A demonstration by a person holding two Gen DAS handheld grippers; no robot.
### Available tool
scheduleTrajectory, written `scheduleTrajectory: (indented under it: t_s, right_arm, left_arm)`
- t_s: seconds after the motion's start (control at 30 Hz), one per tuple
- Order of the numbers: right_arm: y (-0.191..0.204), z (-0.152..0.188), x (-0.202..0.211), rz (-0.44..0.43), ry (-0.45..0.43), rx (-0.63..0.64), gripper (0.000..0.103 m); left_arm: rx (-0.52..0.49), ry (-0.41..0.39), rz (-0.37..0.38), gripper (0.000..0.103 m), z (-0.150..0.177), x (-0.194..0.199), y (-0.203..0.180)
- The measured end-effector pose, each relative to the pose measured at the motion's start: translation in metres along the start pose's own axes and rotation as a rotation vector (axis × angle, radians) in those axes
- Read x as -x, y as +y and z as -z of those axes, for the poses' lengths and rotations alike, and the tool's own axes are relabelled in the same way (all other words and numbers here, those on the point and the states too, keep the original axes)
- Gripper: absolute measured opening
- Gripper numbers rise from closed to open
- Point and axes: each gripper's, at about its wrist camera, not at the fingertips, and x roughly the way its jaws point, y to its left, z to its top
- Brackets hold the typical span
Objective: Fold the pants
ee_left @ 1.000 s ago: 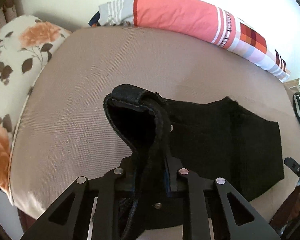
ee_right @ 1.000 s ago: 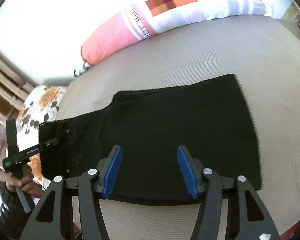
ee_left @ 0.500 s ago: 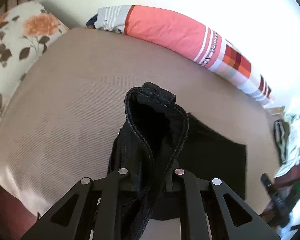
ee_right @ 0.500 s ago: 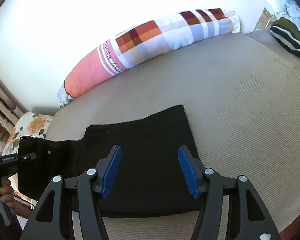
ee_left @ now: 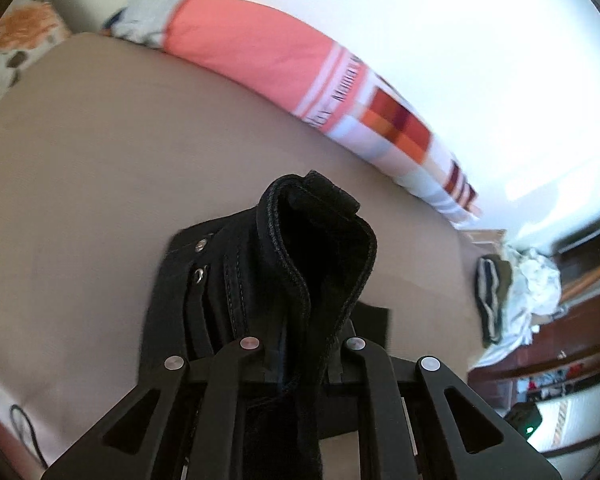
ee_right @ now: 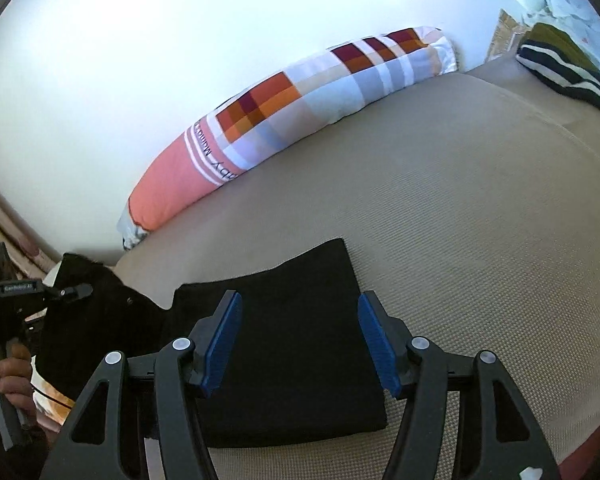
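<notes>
Pants (ee_left: 260,280) waistband pinched in left gripper (ee_left: 300,360); right gripper (ee_right: 300,344) gapes above them.

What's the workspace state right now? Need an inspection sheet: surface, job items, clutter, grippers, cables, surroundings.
Surface: beige mattress, ribbed weave.
Job's things: black pants, leg part flat and folded, waistband end lifted.
Clutter: striped garment at the far corner; white cloth pile beside it.
Grippers: left gripper shut on the waistband; right gripper open above the folded part.
Cables: thin dark cable at the mattress edge.
Surroundings: long patchwork bolster along the white wall; floral pillow.
</notes>
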Motion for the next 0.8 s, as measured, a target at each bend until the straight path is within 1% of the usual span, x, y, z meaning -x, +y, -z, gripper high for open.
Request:
scheduleTrajectory:
  t_s: [0.13, 0.2, 0.27, 0.3, 0.33, 0.47, 0.63, 0.73, 0.77, 0.8]
  right_arm:
    - [-0.006, -0.003, 0.001, 0.010, -0.010, -0.023, 0.059]
    - [-0.010, -0.003, 0.000, 0.022, -0.005, -0.039, 0.059]
    - [-0.013, -0.004, -0.002, 0.029, -0.001, -0.048, 0.059]
    - [-0.014, -0.004, -0.004, 0.034, 0.003, -0.051, 0.059]
    - [-0.015, -0.005, -0.005, 0.038, 0.006, -0.055, 0.059]
    - [-0.017, -0.005, -0.006, 0.040, 0.008, -0.055, 0.059]
    - [-0.019, -0.005, -0.011, 0.047, 0.027, -0.058, 0.059]
    - [-0.019, -0.005, -0.013, 0.055, 0.030, -0.055, 0.059]
    - [-0.019, -0.005, -0.013, 0.057, 0.031, -0.054, 0.059]
    - [-0.019, -0.005, -0.013, 0.057, 0.032, -0.054, 0.059]
  left_arm:
    - [-0.036, 0.055, 0.063, 0.011, 0.002, -0.033, -0.027]
    - [-0.054, 0.077, 0.090, 0.011, 0.007, -0.051, -0.035]
    - [-0.049, 0.102, 0.122, 0.011, 0.011, -0.066, -0.037]
    - [-0.031, 0.118, 0.139, 0.011, 0.014, -0.076, -0.036]
    - [-0.025, 0.130, 0.145, 0.011, 0.016, -0.083, -0.035]
    - [-0.049, 0.158, 0.128, 0.011, 0.029, -0.106, -0.035]
    - [-0.065, 0.169, 0.124, 0.013, 0.037, -0.115, -0.032]
    - [-0.057, 0.178, 0.143, 0.020, 0.040, -0.115, -0.030]
    - [-0.054, 0.181, 0.159, 0.025, 0.041, -0.115, -0.030]
    - [-0.052, 0.181, 0.171, 0.032, 0.041, -0.115, -0.030]
